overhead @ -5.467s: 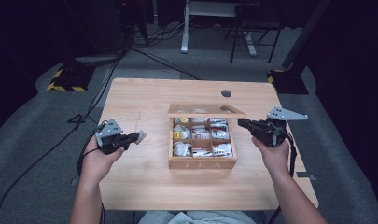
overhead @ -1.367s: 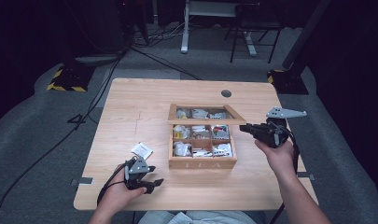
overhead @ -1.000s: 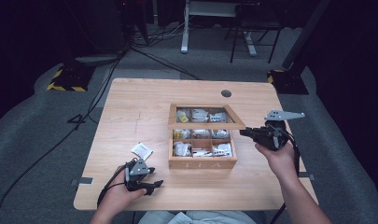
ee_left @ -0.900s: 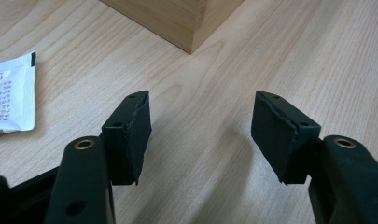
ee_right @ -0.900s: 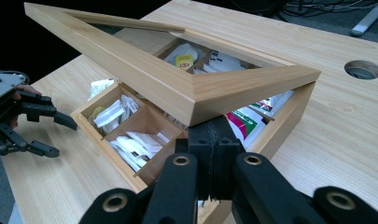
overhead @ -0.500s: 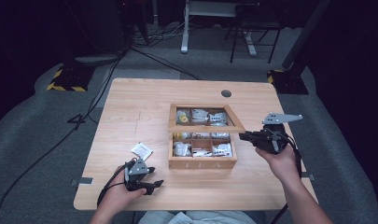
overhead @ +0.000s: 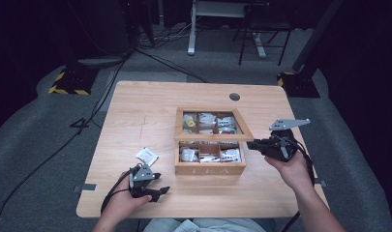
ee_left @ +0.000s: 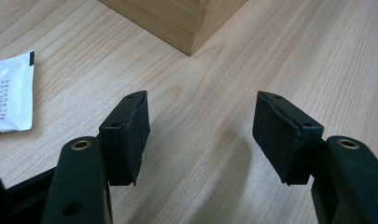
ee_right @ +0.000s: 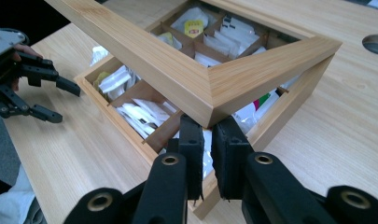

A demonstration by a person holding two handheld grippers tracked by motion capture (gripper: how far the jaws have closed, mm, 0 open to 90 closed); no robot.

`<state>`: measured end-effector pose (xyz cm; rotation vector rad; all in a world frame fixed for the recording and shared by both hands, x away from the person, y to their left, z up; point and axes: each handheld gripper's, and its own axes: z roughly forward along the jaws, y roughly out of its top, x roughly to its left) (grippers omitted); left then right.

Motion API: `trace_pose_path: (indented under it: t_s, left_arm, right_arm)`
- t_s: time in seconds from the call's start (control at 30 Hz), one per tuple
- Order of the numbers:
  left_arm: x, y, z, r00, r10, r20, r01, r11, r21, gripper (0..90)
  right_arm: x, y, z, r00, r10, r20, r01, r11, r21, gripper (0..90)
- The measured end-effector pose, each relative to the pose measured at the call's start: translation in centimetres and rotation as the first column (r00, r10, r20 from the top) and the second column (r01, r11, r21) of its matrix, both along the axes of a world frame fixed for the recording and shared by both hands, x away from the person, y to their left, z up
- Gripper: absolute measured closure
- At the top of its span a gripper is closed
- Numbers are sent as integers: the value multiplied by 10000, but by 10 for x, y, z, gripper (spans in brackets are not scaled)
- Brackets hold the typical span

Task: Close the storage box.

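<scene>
My right gripper (ee_right: 208,135) sits at the near right corner of the tea box (overhead: 210,168), tips just under the corner of the lid (ee_right: 210,86). The lid is tilted, half raised over the box, and that corner hangs right above my tips. The jaws have just been opening a little; there's a narrow gap between the pads now, and from the right gripper view the lid corner rests on top of them rather than being pinched. So nearly closed, holding nothing that I can make out. Past my tips I can see the compartments with tea bags (ee_right: 140,114) in them, white sachets mostly, one yellow-labelled bag further back.

My left gripper (overhead: 154,186) is low over the table (overhead: 135,106), near its front edge and well apart from the box on the other side. Jaws stand wide, nothing between them, just bare wood. Ahead of it to the left lies a loose white sachet (ee_left: 7,93) flat on the table, and the box's corner (ee_left: 191,28) is further ahead.
</scene>
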<state>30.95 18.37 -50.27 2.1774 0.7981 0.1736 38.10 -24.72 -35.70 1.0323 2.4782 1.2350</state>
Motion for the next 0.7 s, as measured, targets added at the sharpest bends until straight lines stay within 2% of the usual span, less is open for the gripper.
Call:
trace_pose_path:
  t_s: [0.07,0.2,0.4,0.57,0.7]
  left_arm:
    - [0,0,0,10000,-6,-4,6,10000,-3,372]
    - [0,0,0,10000,-7,-18,7,10000,-15,373]
    - [0,0,0,10000,-8,-1,8,10000,0,373]
    - [0,0,0,10000,-6,-8,6,10000,-4,373]
    - [0,0,0,10000,-8,-2,8,10000,2,373]
  right_arm:
    - [-1,1,0,10000,-24,29,24,10000,-82,821]
    - [0,2,0,9996,36,-286,-46,9993,-365,818]
    - [0,3,-1,9990,130,-416,-155,9981,-592,815]
    - [0,5,-1,9977,272,-620,-331,9947,-971,813]
    - [0,5,-2,9965,334,-762,-412,9938,-1029,811]
